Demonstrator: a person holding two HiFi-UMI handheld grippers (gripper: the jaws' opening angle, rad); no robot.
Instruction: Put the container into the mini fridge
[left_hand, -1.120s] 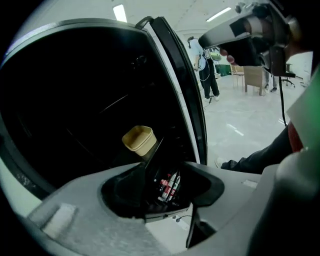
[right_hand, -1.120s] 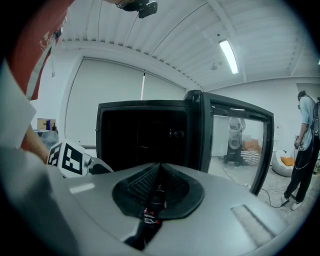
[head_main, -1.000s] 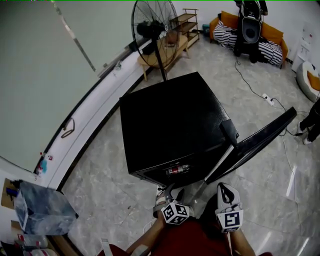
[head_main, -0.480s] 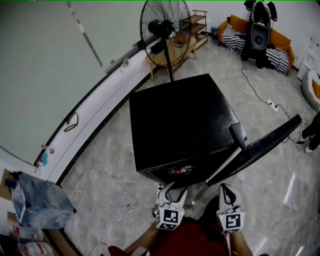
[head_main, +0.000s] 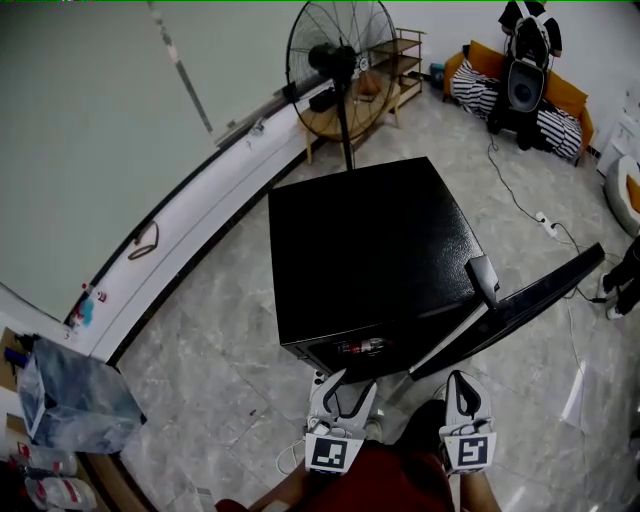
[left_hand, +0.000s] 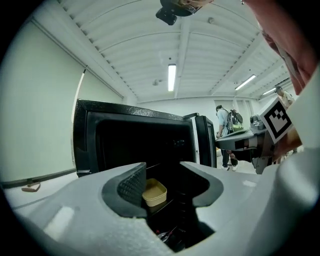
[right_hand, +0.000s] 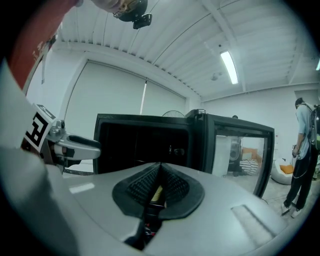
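The black mini fridge (head_main: 370, 255) stands on the floor with its door (head_main: 520, 305) swung open to the right. A tan container (left_hand: 154, 193) sits on a shelf inside the fridge, seen between the jaws in the left gripper view; a sliver of it (right_hand: 157, 193) shows in the right gripper view. My left gripper (head_main: 345, 393) is open and empty, just in front of the fridge opening. My right gripper (head_main: 464, 392) is shut with nothing in it, held below the open door. A can (head_main: 360, 347) lies in the fridge's lower front.
A standing fan (head_main: 340, 60) and wooden shelves (head_main: 395, 60) are behind the fridge. A curved white ledge (head_main: 190, 230) runs along the left wall. A cable and power strip (head_main: 545, 220) lie on the floor at right. A person (right_hand: 305, 150) stands at far right.
Both grippers have drawn back from the fridge toward the bottom of the head view. The left gripper's jaws now show spread apart. The fridge sits slightly higher and farther right in the view.
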